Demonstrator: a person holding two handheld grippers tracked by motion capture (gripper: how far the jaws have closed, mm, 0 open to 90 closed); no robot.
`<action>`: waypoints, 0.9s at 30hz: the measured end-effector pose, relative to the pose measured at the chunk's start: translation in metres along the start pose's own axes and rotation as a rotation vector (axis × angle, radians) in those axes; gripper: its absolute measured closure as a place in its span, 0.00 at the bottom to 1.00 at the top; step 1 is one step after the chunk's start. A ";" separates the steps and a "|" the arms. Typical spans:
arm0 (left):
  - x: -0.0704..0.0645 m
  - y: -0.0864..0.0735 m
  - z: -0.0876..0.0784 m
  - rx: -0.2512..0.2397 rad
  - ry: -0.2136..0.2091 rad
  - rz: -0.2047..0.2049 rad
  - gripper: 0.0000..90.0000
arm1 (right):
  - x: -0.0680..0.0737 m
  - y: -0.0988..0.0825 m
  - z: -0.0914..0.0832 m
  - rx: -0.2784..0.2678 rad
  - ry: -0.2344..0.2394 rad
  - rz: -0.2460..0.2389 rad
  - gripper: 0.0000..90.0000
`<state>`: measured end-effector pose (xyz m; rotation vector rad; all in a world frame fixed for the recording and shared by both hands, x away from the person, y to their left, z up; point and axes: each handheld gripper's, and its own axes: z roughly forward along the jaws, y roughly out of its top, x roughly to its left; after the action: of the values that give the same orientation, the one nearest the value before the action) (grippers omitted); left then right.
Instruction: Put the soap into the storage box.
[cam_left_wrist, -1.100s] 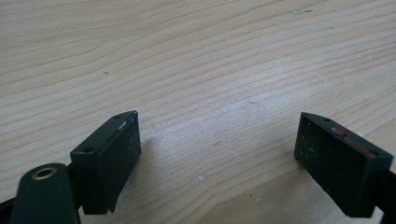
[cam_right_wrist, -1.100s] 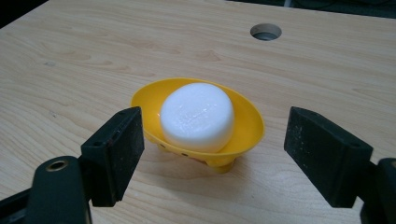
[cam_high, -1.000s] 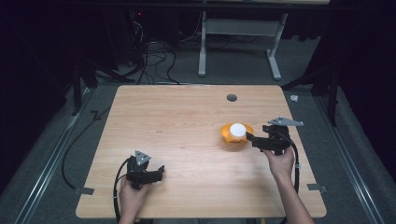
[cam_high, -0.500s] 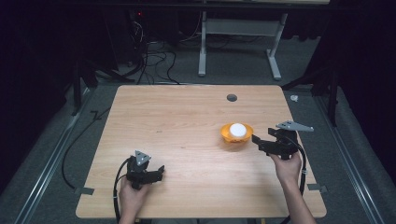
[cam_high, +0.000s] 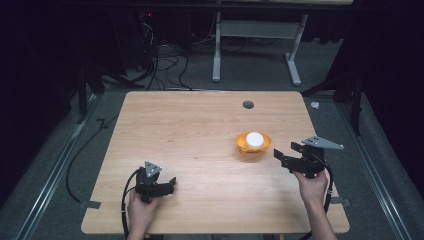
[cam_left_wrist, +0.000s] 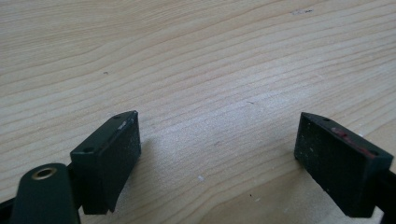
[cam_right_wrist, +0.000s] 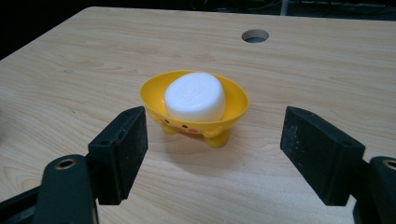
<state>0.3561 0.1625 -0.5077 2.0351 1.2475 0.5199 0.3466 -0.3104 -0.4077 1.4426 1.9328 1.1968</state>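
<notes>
**Gripping the soap dish by its rim**

Facing the yellow dish (cam_right_wrist: 194, 108) with jaws spread wide and empty, the right gripper (cam_right_wrist: 212, 154) sits just short of it. The dish stands on stubby feet right of the table's (cam_high: 190, 125) middle, white soap bar (cam_right_wrist: 194, 96) resting loose inside. It looks light, hard, slick plastic — take opposite rim edges and keep it level. The left gripper (cam_left_wrist: 219, 161) hangs open above bare wood — idle.

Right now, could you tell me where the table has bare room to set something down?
The left half of the table is bare wood, from the far edge down to the left gripper. The middle front strip between both grippers is free too. The crowded spot is right of centre: yellow dish holding white soap, with the open right gripper beside it.
</notes>
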 end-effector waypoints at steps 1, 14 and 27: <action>0.000 0.000 0.000 0.000 0.000 0.000 0.17 | 0.000 -0.001 -0.001 -0.002 0.000 0.002 0.27; 0.000 0.000 0.000 0.000 0.000 0.000 0.17 | -0.003 -0.019 -0.015 -0.018 -0.001 0.018 0.28; 0.000 0.000 0.000 0.000 0.000 0.000 0.17 | -0.004 -0.034 -0.017 -0.026 -0.002 0.050 0.29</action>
<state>0.3562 0.1624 -0.5077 2.0350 1.2474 0.5195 0.3162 -0.3229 -0.4277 1.4862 1.8832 1.2382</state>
